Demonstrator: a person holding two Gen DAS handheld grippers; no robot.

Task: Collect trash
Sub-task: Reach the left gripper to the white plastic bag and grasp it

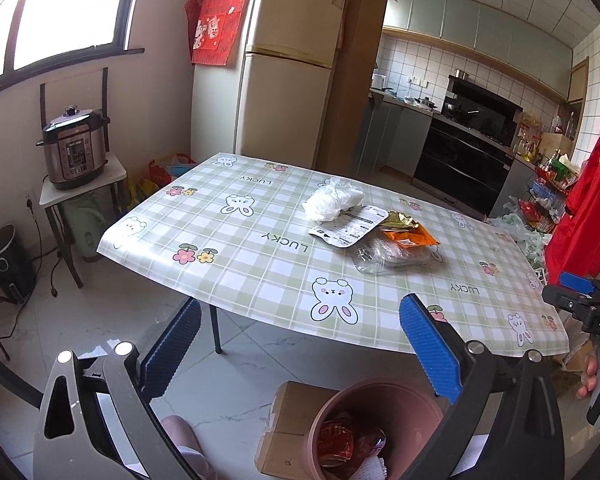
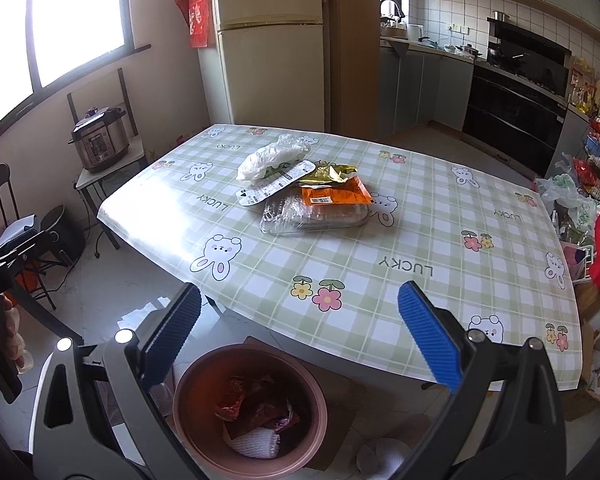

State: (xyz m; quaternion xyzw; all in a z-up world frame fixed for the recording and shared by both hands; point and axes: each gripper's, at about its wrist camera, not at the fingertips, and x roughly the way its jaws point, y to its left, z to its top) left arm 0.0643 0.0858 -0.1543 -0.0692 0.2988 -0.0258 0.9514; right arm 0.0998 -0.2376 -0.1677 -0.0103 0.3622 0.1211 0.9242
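Pink bin stood on the floor below the table, wrappers inside. Left gripper and right gripper were both spread wide, empty.

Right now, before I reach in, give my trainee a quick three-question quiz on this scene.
1. True or false: the left gripper holds a piece of trash.
2. Which item lies on top of the clear plastic tray on the checked green tablecloth? A) orange wrapper B) crumpled white plastic bag C) a glass bottle
3. Fill in: collected trash sits in the round pink ____ on the floor.

Key: 1 false, both grippers are open and empty (right gripper); 2 A; 3 bin.
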